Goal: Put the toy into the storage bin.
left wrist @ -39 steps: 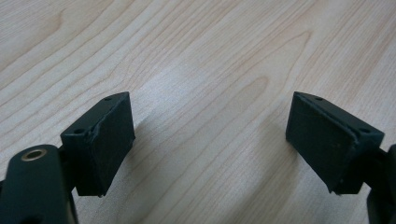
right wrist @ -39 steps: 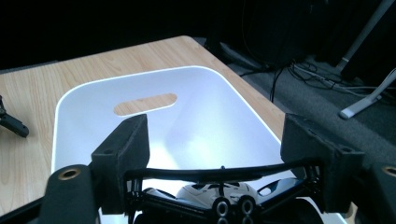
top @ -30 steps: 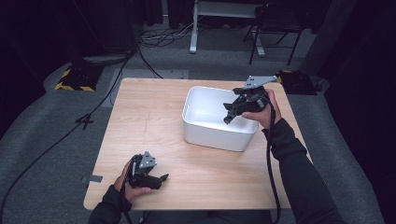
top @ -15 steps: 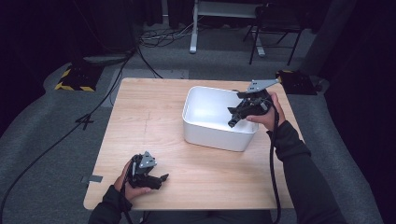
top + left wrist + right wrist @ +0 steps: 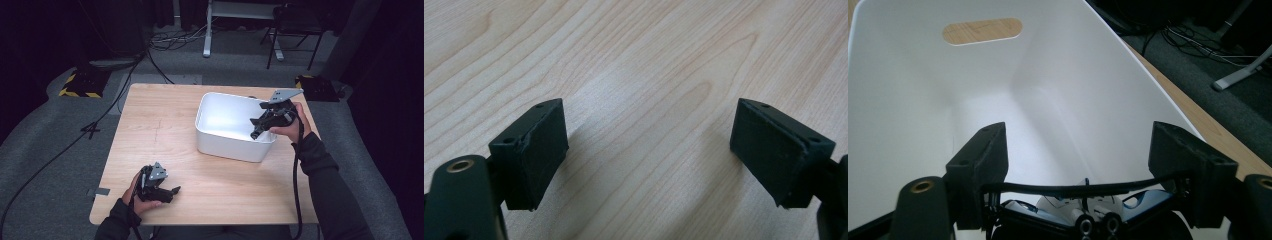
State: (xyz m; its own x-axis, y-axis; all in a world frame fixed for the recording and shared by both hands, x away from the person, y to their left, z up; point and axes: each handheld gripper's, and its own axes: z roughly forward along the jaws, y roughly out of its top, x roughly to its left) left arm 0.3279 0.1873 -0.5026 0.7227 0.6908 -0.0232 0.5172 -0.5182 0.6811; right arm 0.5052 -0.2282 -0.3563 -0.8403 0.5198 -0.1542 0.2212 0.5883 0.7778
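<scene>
1. high view: a white tub (image 5: 220,135) sits on the wooden bench (image 5: 150,130), toward two o'clock from the bench's middle.
2. the right tongs (image 5: 256,131) hang over the tub's near right corner, pointing down into it.
3. right gripper view: a small toy-like thing (image 5: 1083,210) in white, blue and black, with a thin black bar across it, sits between the right tongs, low in the picture; they pinch it. what it is i cannot tell.
4. beyond it the tub's bare white floor and an oval handle slot (image 5: 982,31) at eleven o'clock.
5. the left tongs (image 5: 172,191) rest near the bench's seven o'clock corner, well apart from the tub.
6. left gripper view: the left tongs (image 5: 649,160) are spread wide over bare wood.
</scene>
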